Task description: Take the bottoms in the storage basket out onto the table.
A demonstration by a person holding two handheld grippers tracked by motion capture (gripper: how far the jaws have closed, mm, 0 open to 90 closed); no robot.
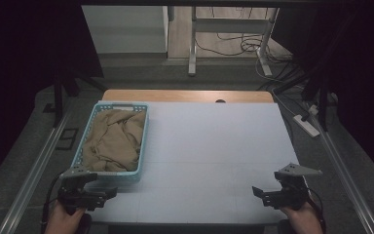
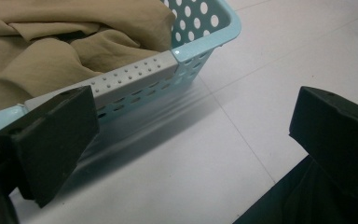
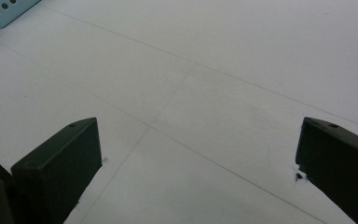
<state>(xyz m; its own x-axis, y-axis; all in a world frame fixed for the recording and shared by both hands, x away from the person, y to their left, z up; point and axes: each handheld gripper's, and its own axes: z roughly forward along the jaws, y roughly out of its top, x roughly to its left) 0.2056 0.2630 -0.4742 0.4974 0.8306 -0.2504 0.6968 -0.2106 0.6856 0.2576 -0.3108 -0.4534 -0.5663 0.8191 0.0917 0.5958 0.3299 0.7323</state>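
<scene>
A light blue perforated basket (image 1: 143, 146) stands at the table's left side, and crumpled tan cloth (image 1: 113, 139) lies heaped in it. My left gripper (image 1: 108, 194) is held low at the table's near left edge, just in front of the basket's near wall, open with nothing between its jaws. In the left gripper view the basket's grey-topped rim (image 2: 135, 77) and the cloth (image 2: 51, 51) lie close ahead of my left gripper (image 2: 191, 140). My right gripper (image 1: 259, 193) hovers at the near right, open and empty. In the right gripper view, bare white table (image 3: 205, 93) lies under my right gripper (image 3: 198, 163).
The white table top (image 1: 214, 146) stretches right of the basket, with a wooden strip (image 1: 185, 95) along its far edge. Metal rails (image 1: 34, 165) run along both sides. A power strip (image 1: 306, 124) and cables lie on the floor beyond the right edge. The basket's corner (image 3: 0, 11) shows at the upper left of the right gripper view.
</scene>
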